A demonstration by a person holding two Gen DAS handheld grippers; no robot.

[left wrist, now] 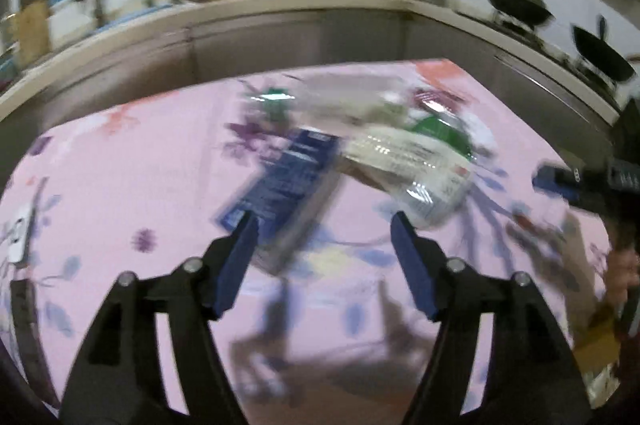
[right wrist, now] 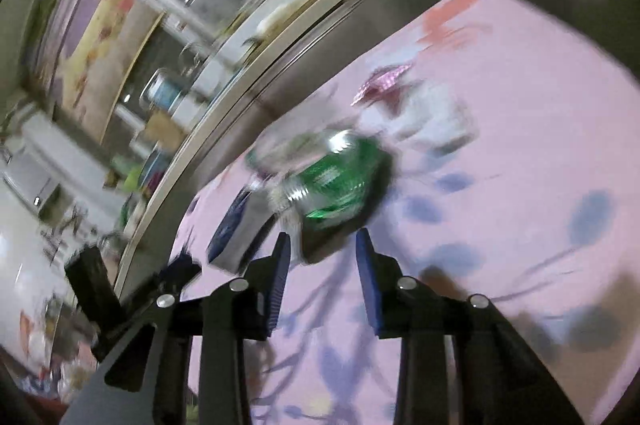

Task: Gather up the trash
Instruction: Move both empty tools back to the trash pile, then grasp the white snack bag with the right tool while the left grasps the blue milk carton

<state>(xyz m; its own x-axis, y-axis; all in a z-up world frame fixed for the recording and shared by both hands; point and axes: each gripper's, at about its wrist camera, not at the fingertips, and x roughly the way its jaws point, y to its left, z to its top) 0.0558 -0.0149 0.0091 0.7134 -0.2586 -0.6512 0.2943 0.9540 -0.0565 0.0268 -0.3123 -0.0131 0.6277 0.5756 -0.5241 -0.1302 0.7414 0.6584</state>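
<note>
Green bottle (right wrist: 340, 181) before right tool (right wrist: 322, 239)

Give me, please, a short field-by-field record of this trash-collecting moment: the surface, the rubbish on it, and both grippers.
surface: pink flowered tablecloth
trash: blue carton, clear plastic packaging, green crushed bottle, all lying close together
left gripper: open, holding nothing, just short of the blue carton
right gripper: jaws apart, empty, just short of the green crushed bottle
background: kitchen counter, two woks
image: blurred
</note>
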